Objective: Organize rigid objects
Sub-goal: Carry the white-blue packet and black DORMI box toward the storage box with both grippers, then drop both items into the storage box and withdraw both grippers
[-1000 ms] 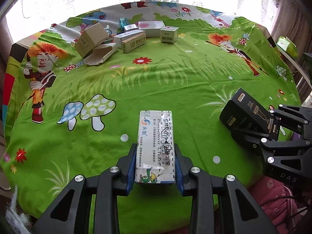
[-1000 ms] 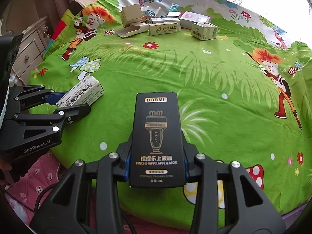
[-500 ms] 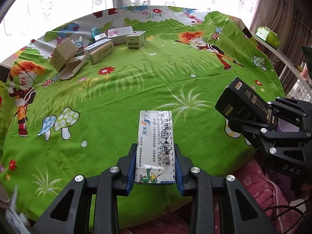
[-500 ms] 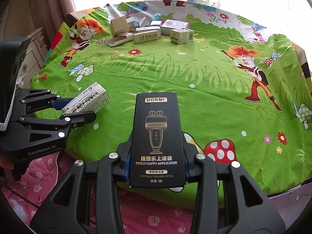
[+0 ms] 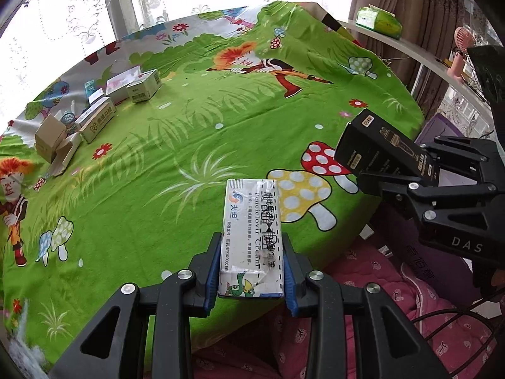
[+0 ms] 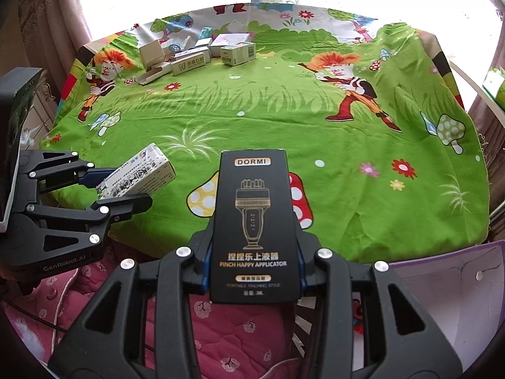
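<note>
Over the table's near edge, a white box and black box are being clamped by the left gripper and right gripper; either's probably getting dropped if bumped together.

The black applicator box is smooth cardboard with a soft sheen and metallic gold print. The white cream box is thin glossy card, with clear tape wrinkled across its near end. The left gripper and right gripper are matt black plastic with bright metal screw heads; the fingers carry blue pads. A printed cotton tablecloth, matt and lightly creased, covers the table. The brown cartons are plain, dull cardboard. A quilted pink cloth lies below.
</note>
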Motion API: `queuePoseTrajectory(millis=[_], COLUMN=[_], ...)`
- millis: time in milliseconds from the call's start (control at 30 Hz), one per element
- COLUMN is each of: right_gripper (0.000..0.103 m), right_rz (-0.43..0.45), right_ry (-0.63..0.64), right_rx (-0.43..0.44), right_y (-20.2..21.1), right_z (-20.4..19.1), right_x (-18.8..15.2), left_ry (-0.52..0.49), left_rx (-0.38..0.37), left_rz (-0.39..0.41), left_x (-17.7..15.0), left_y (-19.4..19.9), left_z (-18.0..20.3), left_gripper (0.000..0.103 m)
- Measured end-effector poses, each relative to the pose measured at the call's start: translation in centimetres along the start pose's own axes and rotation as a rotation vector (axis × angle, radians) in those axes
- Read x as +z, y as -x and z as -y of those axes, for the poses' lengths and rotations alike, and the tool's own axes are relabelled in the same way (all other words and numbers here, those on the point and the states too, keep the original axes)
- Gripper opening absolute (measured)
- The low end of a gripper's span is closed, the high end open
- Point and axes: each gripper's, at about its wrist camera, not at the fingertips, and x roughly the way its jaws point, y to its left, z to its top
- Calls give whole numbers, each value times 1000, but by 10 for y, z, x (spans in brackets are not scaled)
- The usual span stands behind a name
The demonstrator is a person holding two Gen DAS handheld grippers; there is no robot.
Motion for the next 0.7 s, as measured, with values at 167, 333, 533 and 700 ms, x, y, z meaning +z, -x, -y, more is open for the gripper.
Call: queuePoseTrajectory(millis=[167, 333, 533, 700], right_gripper=[43, 43, 43, 43], right_rz=[3, -10, -30, -42], right_ry=[-51, -107, -169, -231], right_rx=[-46, -84, -135, -198], right_y=[15, 28, 42, 55], right_z=[28, 54, 79, 106], right_x=[-13, -32, -57, -77], left_ry=[-81, -161, -259, -339], left_rx=[-29, -76, -140, -219], left_rz=[6, -4, -19, -24], left_x=[8, 15, 20, 30], left_y=[3, 2, 1, -1], left_z=[31, 63, 104, 140], left_gripper=[35, 35, 35, 35])
